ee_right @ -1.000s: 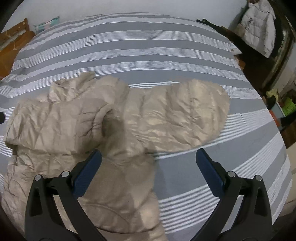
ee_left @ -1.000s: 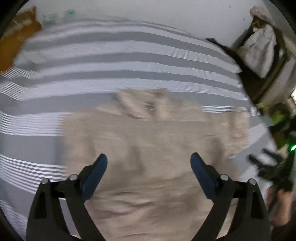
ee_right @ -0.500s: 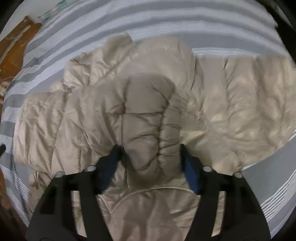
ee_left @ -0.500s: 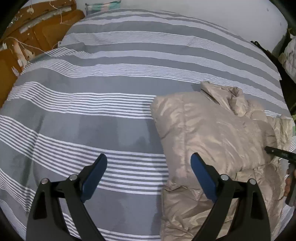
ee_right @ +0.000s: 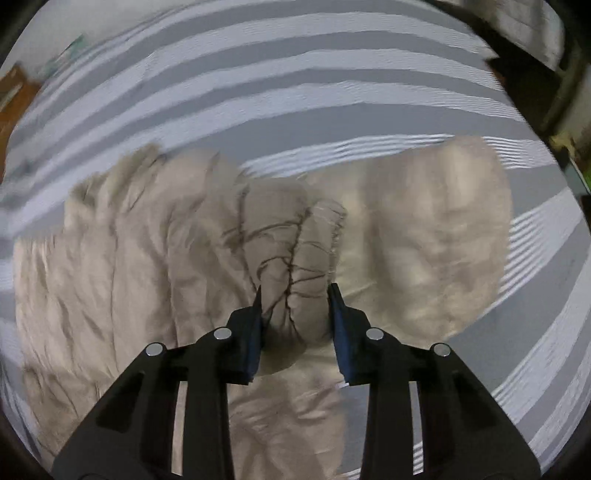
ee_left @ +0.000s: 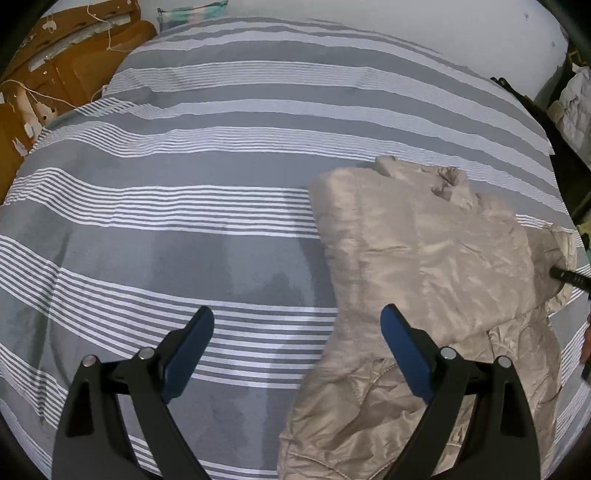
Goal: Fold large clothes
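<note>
A beige puffer jacket lies on a grey and white striped bed, to the right in the left wrist view. My left gripper is open and empty, above the bedcover just left of the jacket's edge. In the right wrist view my right gripper is shut on a bunched sleeve cuff of the jacket and holds it over the jacket's body. The other sleeve lies spread out to the right. The tip of the right gripper shows at the left wrist view's right edge.
A brown wooden headboard with cords stands at the far left of the bed. A white wall is behind the bed. Dark furniture with pale clothes stands off the bed's right side.
My right gripper closed on the sleeve cuff and has drawn it across the jacket. My left gripper swung left off the jacket, then held over the bedcover.
</note>
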